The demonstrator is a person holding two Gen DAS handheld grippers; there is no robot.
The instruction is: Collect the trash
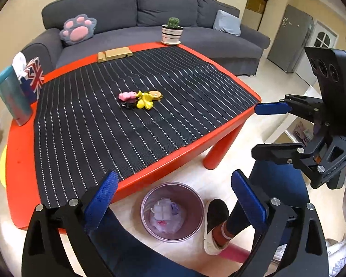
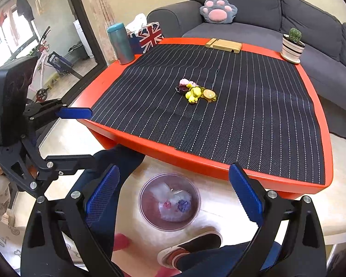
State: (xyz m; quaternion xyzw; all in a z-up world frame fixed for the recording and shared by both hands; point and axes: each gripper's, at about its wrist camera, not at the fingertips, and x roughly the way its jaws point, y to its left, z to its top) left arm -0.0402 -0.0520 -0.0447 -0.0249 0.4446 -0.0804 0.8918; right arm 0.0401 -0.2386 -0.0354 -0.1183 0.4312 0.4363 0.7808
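— While both tongs, left gripper (image 1: 173,196) and right gripper (image 2: 174,191), gape empty, where's the trash?
— Crumpled white wrappers (image 2: 173,204) lie in the round purple bin (image 2: 147,217); no writing readable.

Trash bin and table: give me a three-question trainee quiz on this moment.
1. True or false: the trash bin stands on the floor beside the red table.
2. What lies in the bin?
A. crumpled wrappers
B. a cactus
C. a bottle
3. Fill in: the left tool and the right tool hang above the bin with jaws ____.

Key:
1. True.
2. A: pale crumpled wrappers lie at the bottom.
3. Open; neither tool has anything between its jaws. The small toys lie untouched on the striped mat.
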